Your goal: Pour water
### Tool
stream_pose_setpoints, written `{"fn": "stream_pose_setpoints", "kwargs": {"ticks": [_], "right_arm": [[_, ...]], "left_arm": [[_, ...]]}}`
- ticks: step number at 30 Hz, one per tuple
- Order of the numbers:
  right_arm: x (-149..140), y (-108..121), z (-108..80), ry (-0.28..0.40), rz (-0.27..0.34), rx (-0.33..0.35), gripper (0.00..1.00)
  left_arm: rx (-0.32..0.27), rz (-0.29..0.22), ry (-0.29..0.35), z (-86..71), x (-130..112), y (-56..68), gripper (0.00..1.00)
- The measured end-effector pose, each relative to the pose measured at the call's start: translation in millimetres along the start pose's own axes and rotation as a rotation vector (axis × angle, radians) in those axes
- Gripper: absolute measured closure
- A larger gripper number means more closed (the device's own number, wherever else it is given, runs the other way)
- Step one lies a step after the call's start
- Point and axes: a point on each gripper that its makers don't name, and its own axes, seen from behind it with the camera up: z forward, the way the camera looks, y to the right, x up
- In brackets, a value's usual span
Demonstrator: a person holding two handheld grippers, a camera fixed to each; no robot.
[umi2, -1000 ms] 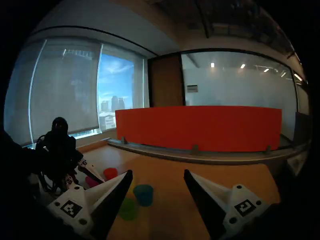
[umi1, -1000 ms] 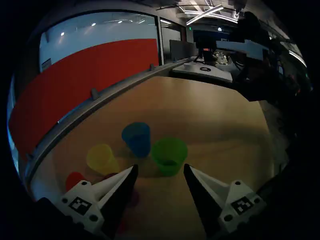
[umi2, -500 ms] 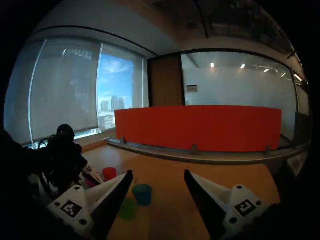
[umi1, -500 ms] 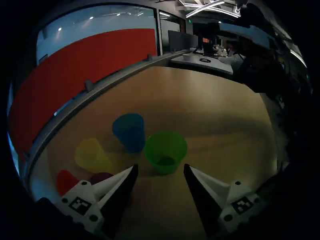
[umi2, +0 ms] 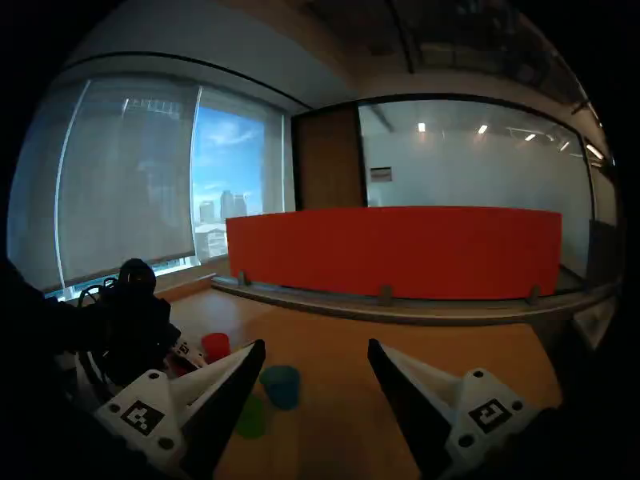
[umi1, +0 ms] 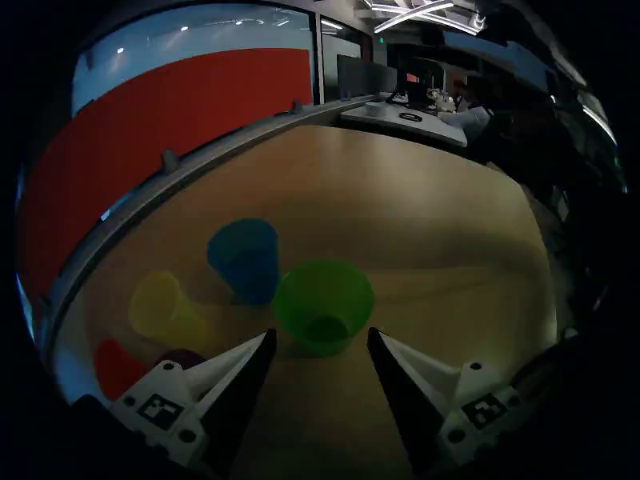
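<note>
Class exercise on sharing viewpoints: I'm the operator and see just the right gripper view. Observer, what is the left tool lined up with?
Observer: In the left gripper view the left tool is open and aimed at a green translucent plastic cup, upright just ahead of its fingertips, untouched.
Operator: I see a red plastic cup and a blue plastic cup too. Any more?
Observer: Yes, a yellow translucent plastic cup stands left of the blue one.
Operator: What lies past the wooden table?
Observer: A grey office desk, beyond its far edge.
</note>
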Motion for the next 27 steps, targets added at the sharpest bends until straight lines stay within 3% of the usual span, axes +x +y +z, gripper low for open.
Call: {"fn": "stream_pose_setpoints", "kwargs": {"ticks": [27], "right_arm": [[-10, 10, 5.6, -0.013, 0.014, -0.008, 0.01]], "left_arm": [[-0.023, -0.009, -0.023, 25.9, -1, 4.3, 0.16]]}}
